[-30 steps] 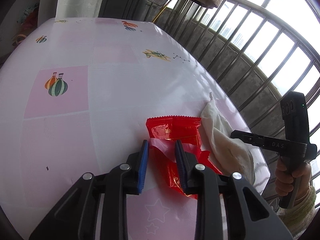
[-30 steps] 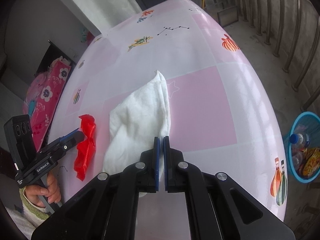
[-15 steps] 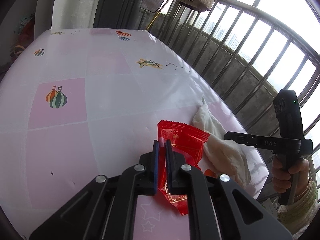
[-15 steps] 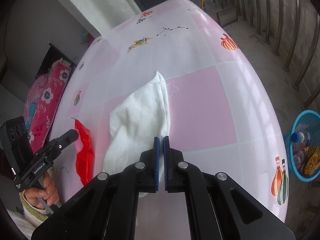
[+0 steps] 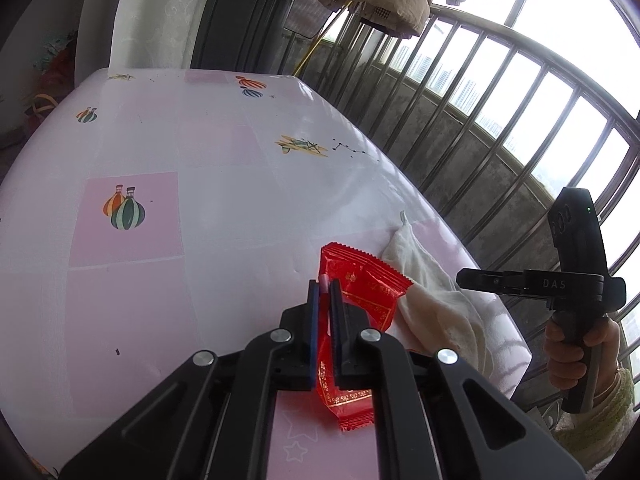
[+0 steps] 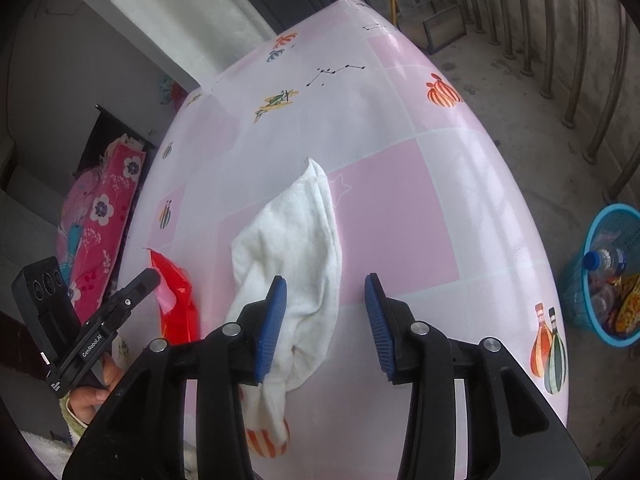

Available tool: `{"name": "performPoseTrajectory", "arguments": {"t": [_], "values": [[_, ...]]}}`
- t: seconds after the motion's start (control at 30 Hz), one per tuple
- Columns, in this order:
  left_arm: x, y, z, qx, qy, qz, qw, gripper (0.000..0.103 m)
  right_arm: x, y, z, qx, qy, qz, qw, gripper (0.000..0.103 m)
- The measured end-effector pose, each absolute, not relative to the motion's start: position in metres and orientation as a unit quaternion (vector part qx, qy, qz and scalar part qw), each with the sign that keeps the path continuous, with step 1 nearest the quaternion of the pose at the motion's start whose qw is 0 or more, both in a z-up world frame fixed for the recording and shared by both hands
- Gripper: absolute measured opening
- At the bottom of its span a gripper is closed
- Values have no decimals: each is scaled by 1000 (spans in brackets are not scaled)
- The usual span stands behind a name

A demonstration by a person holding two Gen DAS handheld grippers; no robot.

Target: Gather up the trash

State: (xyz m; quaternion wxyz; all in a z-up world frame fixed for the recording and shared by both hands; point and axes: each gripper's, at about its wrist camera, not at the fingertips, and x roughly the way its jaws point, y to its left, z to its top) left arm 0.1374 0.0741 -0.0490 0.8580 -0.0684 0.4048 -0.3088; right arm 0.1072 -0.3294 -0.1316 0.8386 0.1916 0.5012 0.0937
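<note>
The left claw (image 5: 325, 292) has its blue-padded fingers (image 5: 314, 308) pressed together on the upper edge of a crinkled red foil snack wrapper (image 5: 362, 284) with gold print; the wrapper hangs from the pinch, its lower end trailing between the black claw arms towards the camera, above the near edge of the glossy pink-and-white checked tabletop (image 5: 208, 208); whether that lower end touches the surface cannot be told. Just beside the wrapper, to its right, a crumpled white terry cloth (image 5: 436, 300) lies along the tabletop edge; the wrapper overlaps the cloth in the left wrist view.

The right claw (image 6: 326, 312) is spread wide, its blue ribbed pads (image 6: 276, 316) well apart; the left pad sits over the lower part of the white cloth (image 6: 296, 248), the right pad over bare tabletop (image 6: 400, 208); neither pad visibly grips anything. In the right wrist view the red wrapper (image 6: 176, 300) shows to the left of the cloth, pinched at the tip of the left claw (image 6: 154, 278).

On the concrete floor to the right of the tabletop stands a round blue mesh plastic wastebasket (image 6: 600, 264), holding a clear bottle with a blue cap and some coloured packets. A grey metal railing (image 5: 500, 128) runs beyond the tabletop's far side.
</note>
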Motion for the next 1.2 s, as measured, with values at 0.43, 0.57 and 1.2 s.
{"name": "performPoseTrajectory", "arguments": {"t": [0.43,0.57,1.2], "values": [[133,83,-17,-65,365,-308,876,4,100,-259,-141,-33,511,43,858,35],[131,83,-5,-63,348,-314,881,4,98,-267,-141,6,512,55,857,8],[124,-97,58,-7,321,-499,805,4,-10,-484,-59,267,326,-126,898,5]]}}
